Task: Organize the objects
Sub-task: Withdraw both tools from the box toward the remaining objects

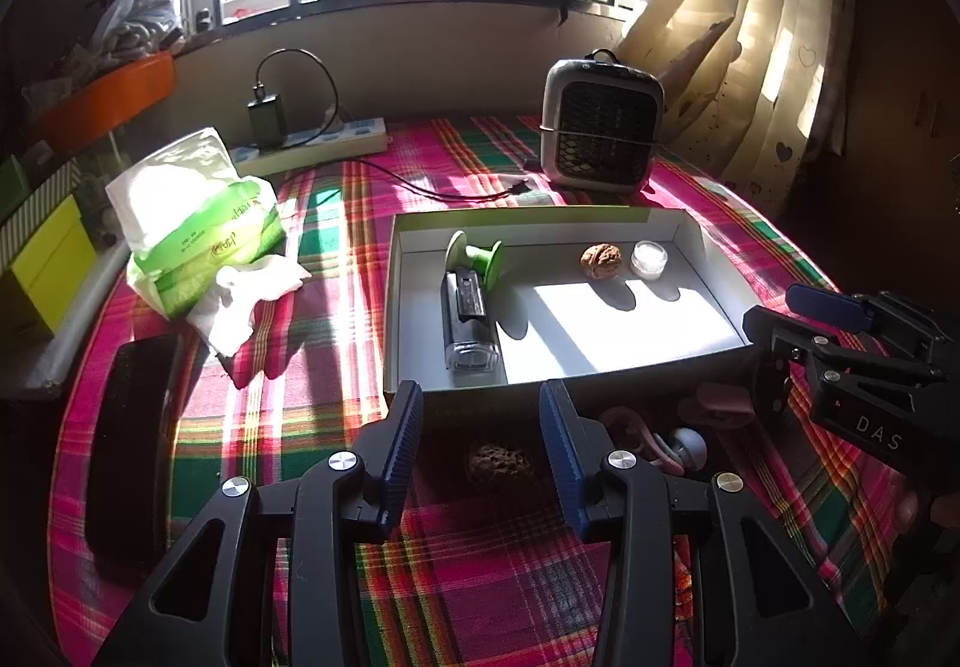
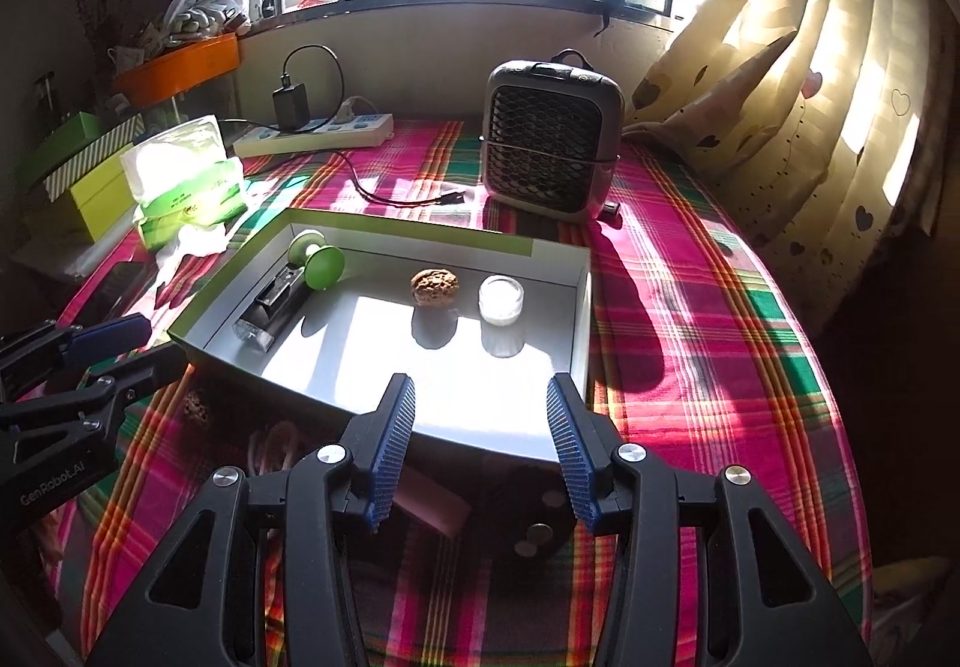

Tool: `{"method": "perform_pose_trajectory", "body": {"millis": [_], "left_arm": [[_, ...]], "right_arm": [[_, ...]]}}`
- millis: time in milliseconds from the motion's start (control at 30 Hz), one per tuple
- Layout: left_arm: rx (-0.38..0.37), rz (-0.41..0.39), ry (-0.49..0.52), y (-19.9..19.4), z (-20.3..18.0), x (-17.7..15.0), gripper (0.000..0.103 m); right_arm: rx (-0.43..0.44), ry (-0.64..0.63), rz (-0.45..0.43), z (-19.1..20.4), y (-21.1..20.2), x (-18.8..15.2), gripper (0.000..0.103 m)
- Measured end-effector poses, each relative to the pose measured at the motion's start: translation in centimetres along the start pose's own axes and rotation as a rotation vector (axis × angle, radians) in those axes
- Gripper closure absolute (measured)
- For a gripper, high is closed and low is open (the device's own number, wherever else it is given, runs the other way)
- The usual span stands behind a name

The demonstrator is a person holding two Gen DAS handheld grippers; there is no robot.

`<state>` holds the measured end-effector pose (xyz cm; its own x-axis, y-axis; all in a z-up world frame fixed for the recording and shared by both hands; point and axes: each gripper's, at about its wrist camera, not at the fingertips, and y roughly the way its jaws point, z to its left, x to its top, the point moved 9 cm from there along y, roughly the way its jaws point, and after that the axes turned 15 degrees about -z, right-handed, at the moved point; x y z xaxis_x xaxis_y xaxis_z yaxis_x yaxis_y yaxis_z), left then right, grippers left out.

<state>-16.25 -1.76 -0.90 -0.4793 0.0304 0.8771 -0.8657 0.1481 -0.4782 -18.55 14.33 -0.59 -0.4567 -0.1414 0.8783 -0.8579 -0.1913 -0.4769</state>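
In the left wrist view, I had the left gripper [image 1: 480,427] with its jaws apart and nothing between the pads, poised over a walnut [image 1: 499,462] lying in shadow on the plaid cloth [image 1: 336,415], just short of the near wall of the white tray [image 1: 414,397]. The tray held a black razor-like device [image 1: 468,316] at 9 o'clock, a green suction stand [image 1: 474,254] touching its far end, a second walnut [image 1: 600,261] and a small clear jar [image 1: 650,258] toward 1 o'clock. Pink earphones [image 1: 666,445] lay at 3 o'clock of the shadowed walnut. The right gripper [image 1: 798,313] showed at the right edge, marked "DAS". I judged that the step called for straddling the walnut squarely, closing gently so it could not roll, then lifting clear of the tray wall. In the right wrist view, the right gripper [image 2: 480,427] also stood parted and empty above the tray's near edge, with a dark round item [image 2: 531,517] and a pink item [image 2: 429,505] beneath. The left gripper [image 2: 96,349] at 9 o'clock read "GenRobot.AI".
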Motion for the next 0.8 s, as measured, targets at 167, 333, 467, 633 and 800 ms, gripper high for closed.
{"method": "perform_pose_trajectory", "body": {"millis": [167,333,467,633,800], "left_arm": [[-0.03,0.02,-0.049,-0.2,1.0,-1.1,0.062],[-0.058,0.049,-0.084,-0.4,1.5,-2.4,0.061],[-0.07,0.051,-0.11,-0.9,1.7,-3.2,0.061],[-0.094,0.079,-0.128,-0.5,1.5,-4.0,0.06],[-0.119,0.105,-0.159,0.4,1.0,-4.2,0.058]], "right_arm": [[-0.03,0.004,0.016,-0.9,-1.0,-1.4,0.056],[-0.043,0.027,0.019,-1.7,-1.9,-2.5,0.056],[-0.046,0.037,0.026,-2.2,-2.3,-3.3,0.056],[-0.036,0.056,0.029,-2.7,-2.4,-3.9,0.056],[-0.026,0.07,0.031,-3.2,-2.5,-4.3,0.056]]}}
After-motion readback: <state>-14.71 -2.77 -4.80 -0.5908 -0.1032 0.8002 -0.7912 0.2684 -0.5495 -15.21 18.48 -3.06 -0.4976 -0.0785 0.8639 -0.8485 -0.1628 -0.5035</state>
